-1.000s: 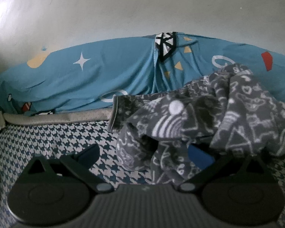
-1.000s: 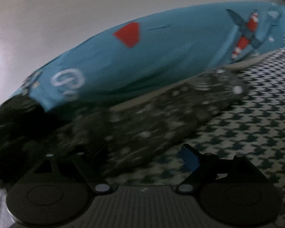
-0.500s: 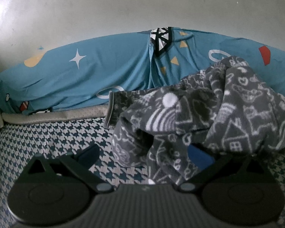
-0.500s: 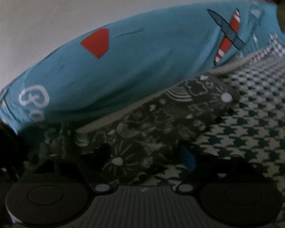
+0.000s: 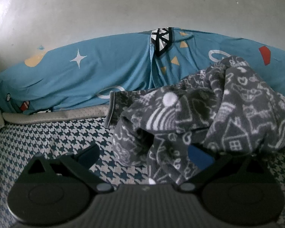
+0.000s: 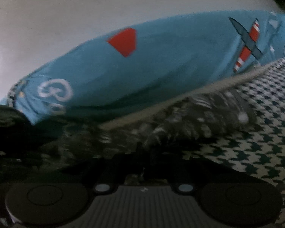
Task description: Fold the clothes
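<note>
A grey garment point(image 5: 199, 110) printed with white doodles lies crumpled on the houndstooth bedsheet point(image 5: 47, 138). My left gripper point(image 5: 144, 155) is open and low over the sheet. A fold of the garment hangs between its fingers and drapes over the right fingertip point(image 5: 199, 157). The left fingertip point(image 5: 89, 153) is bare. In the blurred right wrist view the same garment point(image 6: 190, 117) stretches across the sheet point(image 6: 256, 152). My right gripper point(image 6: 143, 163) looks shut on its near edge, and dark cloth hides its fingertips.
A long blue cover point(image 5: 104, 76) with stars, triangles and a red patch lies along the wall behind the garment; the right wrist view shows its plane print point(image 6: 247, 43). A grey piped mattress edge point(image 5: 57, 114) runs under it. The plain wall point(image 5: 142, 5) closes the back.
The right gripper's fingers, open half a second ago, have come together on the garment's edge, and that view is blurred with motion. The left view has barely changed; the garment sits slightly closer.
</note>
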Tool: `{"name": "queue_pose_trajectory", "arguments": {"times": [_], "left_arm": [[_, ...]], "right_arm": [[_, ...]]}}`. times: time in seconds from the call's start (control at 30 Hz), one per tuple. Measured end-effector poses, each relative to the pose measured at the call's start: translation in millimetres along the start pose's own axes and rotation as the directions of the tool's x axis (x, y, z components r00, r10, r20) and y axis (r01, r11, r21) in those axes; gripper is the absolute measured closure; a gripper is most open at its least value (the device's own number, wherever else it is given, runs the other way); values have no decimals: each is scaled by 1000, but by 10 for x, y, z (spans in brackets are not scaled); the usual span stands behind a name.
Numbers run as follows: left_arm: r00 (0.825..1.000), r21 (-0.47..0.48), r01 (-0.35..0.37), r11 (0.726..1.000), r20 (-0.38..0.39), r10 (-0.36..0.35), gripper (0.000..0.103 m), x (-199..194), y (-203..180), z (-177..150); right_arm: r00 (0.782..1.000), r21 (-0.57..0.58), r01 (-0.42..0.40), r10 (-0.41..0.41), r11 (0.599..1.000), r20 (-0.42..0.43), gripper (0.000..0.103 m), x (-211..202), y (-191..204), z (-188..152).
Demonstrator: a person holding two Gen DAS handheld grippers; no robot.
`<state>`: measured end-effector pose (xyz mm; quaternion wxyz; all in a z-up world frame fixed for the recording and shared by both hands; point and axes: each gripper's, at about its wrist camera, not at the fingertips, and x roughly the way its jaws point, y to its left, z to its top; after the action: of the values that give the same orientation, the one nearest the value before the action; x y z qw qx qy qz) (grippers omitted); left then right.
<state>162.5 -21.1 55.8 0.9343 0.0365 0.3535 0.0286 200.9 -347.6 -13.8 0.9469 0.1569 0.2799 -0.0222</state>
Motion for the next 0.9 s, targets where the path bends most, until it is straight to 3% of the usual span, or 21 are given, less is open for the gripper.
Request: {"name": "queue_pose_trajectory", "arguments": {"times": [0.2,0.5,0.63,0.9], "left_arm": [[1000,8,-7,1000,-14,7,0,-9,-14,-26],[1000,4,-9,1000,2,9,0,-117,8,-27],[1000,-4,-10,1000,12,10,0,-180,47,-15],[999,-11,-15,1000,38,16,0,-353,135,-5]], "right_arm": [[986,-60,-159,162,985,39,94,-342,381,87],[929,-134,-352,363,926,71,94,-983,1017,21],[910,-140,-394,407,908,84,94,-1256,1151,-63],[909,-89,-408,413,909,48,94,-1609,1168,-302]]}}
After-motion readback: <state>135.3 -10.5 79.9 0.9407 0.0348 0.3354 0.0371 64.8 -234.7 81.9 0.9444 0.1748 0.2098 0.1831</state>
